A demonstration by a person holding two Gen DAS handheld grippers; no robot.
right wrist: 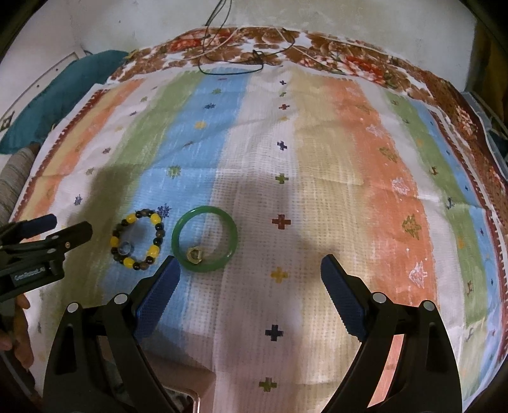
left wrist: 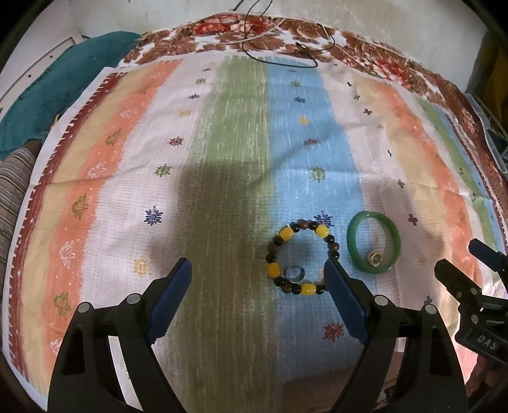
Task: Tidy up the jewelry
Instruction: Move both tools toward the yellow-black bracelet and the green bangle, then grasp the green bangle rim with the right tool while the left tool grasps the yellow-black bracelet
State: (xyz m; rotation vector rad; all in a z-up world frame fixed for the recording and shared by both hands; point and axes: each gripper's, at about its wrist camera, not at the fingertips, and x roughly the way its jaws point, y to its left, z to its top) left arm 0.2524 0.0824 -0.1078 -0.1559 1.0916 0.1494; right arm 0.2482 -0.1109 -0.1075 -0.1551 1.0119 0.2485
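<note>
Both grippers, left (left wrist: 258,273) and right (right wrist: 250,270), hung spread and empty, bracelet (left wrist: 301,257) at 1 o'clock and bangle (right wrist: 204,238) at 11, each ringing a ring, seemingly pre-sorted pairs.

Striped cloth (left wrist: 241,152), white wall (right wrist: 349,16) behind.

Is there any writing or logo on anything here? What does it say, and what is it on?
"DAS": white letters on the right gripper's black body, cut off by the picture's edge, so there may be more.
"GenRobot.AI": my best reading of a small, blurred white print on the left gripper's black body.
Nothing is written on the striped cloth, the beaded bracelet, the green bangle or the two rings.
</note>
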